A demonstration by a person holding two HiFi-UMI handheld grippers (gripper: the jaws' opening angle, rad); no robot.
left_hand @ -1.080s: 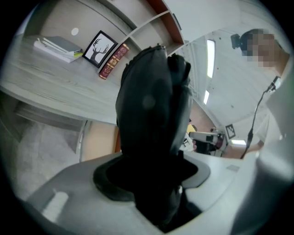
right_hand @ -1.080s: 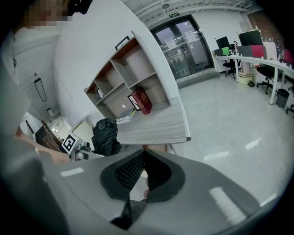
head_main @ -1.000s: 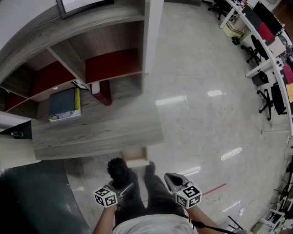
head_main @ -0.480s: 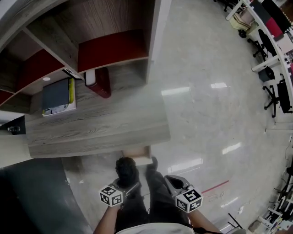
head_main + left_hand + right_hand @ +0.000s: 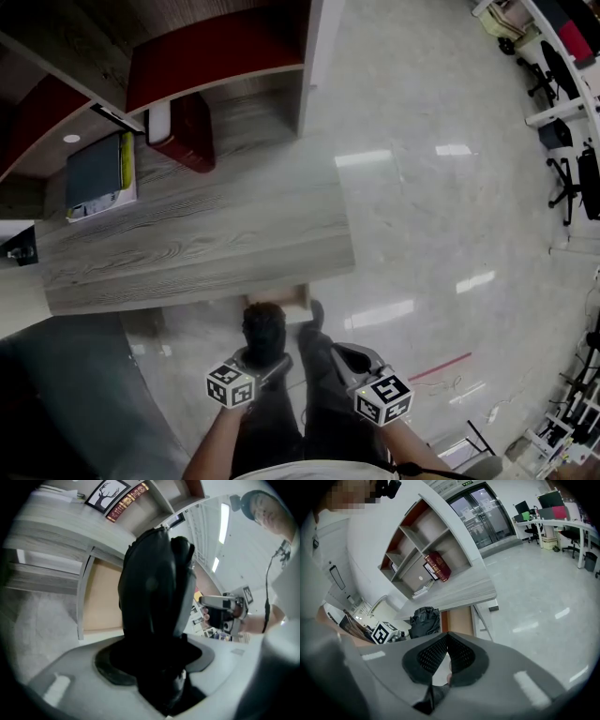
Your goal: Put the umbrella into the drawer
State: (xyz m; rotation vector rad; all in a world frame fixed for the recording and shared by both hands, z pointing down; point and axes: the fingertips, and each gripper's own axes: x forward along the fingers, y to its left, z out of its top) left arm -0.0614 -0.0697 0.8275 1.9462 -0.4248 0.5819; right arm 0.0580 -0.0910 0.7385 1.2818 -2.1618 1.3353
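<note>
Within left claw, umbrella; red book lettering illegible.

Left gripper clamped — right gripper pinched

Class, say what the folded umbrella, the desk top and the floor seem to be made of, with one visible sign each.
Umbrella: black fabric, probably synthetic, matte; it sits in soft crumpled folds.
Desk top: grey wood or wood-look laminate, low sheen; long grain streaks run along it.
Floor: polished stone or tile, glossy; it mirrors the ceiling lights as bright patches.
</note>
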